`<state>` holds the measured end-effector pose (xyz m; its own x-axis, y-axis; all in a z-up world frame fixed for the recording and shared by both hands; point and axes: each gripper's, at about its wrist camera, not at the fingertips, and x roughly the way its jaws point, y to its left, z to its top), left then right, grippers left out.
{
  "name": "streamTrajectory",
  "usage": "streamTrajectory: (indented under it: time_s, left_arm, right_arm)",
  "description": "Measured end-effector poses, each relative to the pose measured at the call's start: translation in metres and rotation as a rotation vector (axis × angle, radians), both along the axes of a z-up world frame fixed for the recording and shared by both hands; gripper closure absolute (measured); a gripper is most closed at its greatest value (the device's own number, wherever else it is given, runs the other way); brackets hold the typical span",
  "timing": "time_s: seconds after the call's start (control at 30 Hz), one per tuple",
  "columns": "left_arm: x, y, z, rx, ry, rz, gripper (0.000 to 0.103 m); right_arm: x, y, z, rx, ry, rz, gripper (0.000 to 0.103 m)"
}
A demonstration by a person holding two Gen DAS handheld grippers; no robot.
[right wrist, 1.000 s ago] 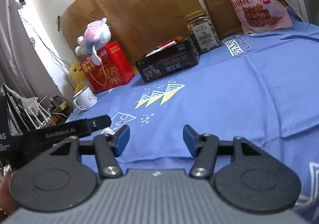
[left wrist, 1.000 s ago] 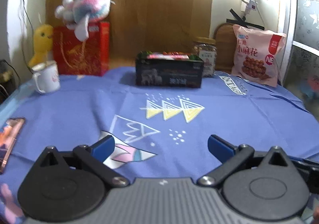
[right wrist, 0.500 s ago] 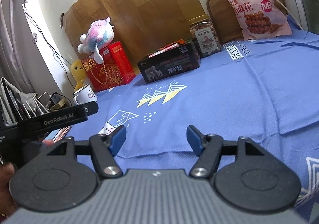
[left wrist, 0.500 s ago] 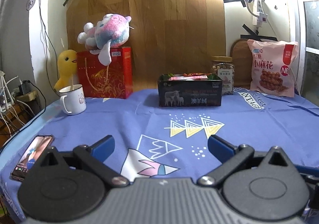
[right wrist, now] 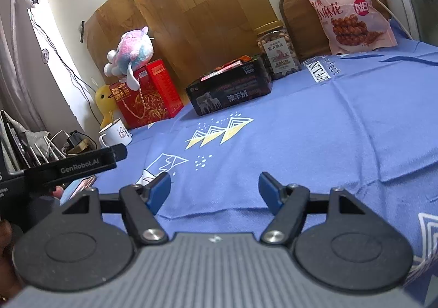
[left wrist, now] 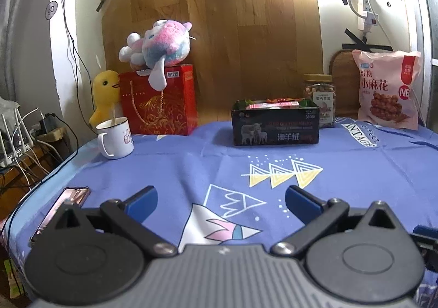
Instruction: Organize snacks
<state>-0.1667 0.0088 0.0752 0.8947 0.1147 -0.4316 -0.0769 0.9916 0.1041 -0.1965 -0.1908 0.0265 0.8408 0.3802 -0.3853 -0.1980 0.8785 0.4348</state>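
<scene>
A black box [left wrist: 275, 127] holding snack packets stands at the back of the blue tablecloth [left wrist: 219, 168]; it also shows in the right wrist view [right wrist: 230, 93]. A nut jar [left wrist: 319, 97] [right wrist: 276, 53] stands right of it. A pink snack bag [left wrist: 387, 88] [right wrist: 347, 9] leans at the far right. My left gripper [left wrist: 221, 199] is open and empty, low over the near cloth. My right gripper [right wrist: 215, 188] is open and empty, to the right of the left one, whose body [right wrist: 68, 167] shows at its left.
A red gift box [left wrist: 160, 103] with a plush toy [left wrist: 158, 46] on top stands back left, beside a yellow duck [left wrist: 104, 97] and a white mug [left wrist: 115, 138]. A phone [left wrist: 61, 212] lies near the table's left edge. Cables and routers sit off the left side.
Both grippers have drawn back and tilted up, so more of the wall shows. Both stay open and empty.
</scene>
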Motion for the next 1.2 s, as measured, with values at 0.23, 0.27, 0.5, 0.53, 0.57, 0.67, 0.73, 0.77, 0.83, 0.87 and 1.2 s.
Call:
streamTrajectory:
  time_s: [0.23, 0.27, 0.5, 0.53, 0.57, 0.67, 0.73, 0.77, 0.83, 0.87, 1.2]
  left_arm:
    - [-0.004, 0.002, 0.004, 0.042, -0.05, 0.036, 0.0]
    - [-0.005, 0.002, 0.005, 0.054, -0.061, 0.043, 0.0]
    - [-0.007, -0.007, 0.004, 0.12, -0.075, 0.049, 0.0]
    - [-0.007, -0.008, 0.003, 0.126, -0.076, 0.047, 0.0]
    - [-0.007, -0.009, 0.003, 0.129, -0.076, 0.046, 0.0]
    - [-0.006, -0.01, 0.002, 0.124, -0.069, 0.044, 0.0]
    - [-0.006, -0.009, 0.002, 0.111, -0.057, 0.041, 0.0]
    - [-0.006, -0.008, 0.002, 0.107, -0.053, 0.04, 0.0]
    - [-0.006, -0.008, 0.001, 0.103, -0.049, 0.04, 0.0]
    - [-0.006, -0.008, 0.001, 0.101, -0.045, 0.038, 0.0]
    - [-0.003, -0.006, -0.007, 0.08, 0.018, 0.019, 0.0]
  right_arm:
    - [0.001, 0.0, -0.001, 0.005, 0.008, -0.004, 0.029]
    - [0.001, 0.0, -0.001, 0.005, 0.009, -0.004, 0.028]
    - [0.001, 0.0, -0.001, 0.003, 0.008, -0.005, 0.027]
    - [0.001, 0.0, -0.001, 0.003, 0.008, -0.005, 0.027]
    - [0.001, 0.0, -0.001, 0.004, 0.009, -0.005, 0.027]
    - [0.001, 0.0, -0.002, 0.007, 0.011, -0.009, 0.027]
    - [0.001, 0.0, -0.002, 0.008, 0.011, -0.011, 0.027]
    - [0.0, -0.001, -0.002, 0.008, 0.01, -0.012, 0.026]
    - [0.0, -0.001, -0.002, 0.008, 0.009, -0.014, 0.026]
    - [0.0, -0.001, -0.002, 0.008, 0.009, -0.014, 0.026]
    - [0.001, -0.001, -0.003, 0.01, 0.016, -0.014, 0.025]
